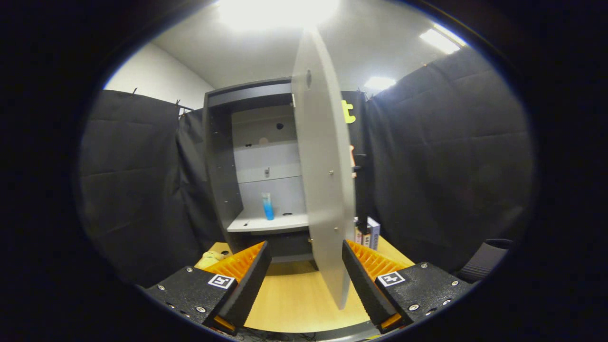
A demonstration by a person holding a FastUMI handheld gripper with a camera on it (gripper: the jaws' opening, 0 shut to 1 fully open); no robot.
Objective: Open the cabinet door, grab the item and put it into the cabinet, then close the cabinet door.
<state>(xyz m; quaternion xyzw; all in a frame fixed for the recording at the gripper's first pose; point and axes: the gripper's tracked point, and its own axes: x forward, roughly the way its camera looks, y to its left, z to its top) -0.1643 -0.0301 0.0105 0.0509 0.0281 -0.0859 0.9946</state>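
Gripper level, pointing forward. Fingers spread wide apart, nothing clamped between them. Right finger sits just right of the near door edge.

1. A light wooden table carries the scene, its bare top running back toward the booth's wall.
2. A pale yellow soft thing lies on the table at its left rear edge; what it is cannot be told.
3. A few upright boxes stand together at the table's right rear, close against the black cloth.
4. A dark ribbed tube shows low at the right, off the table.
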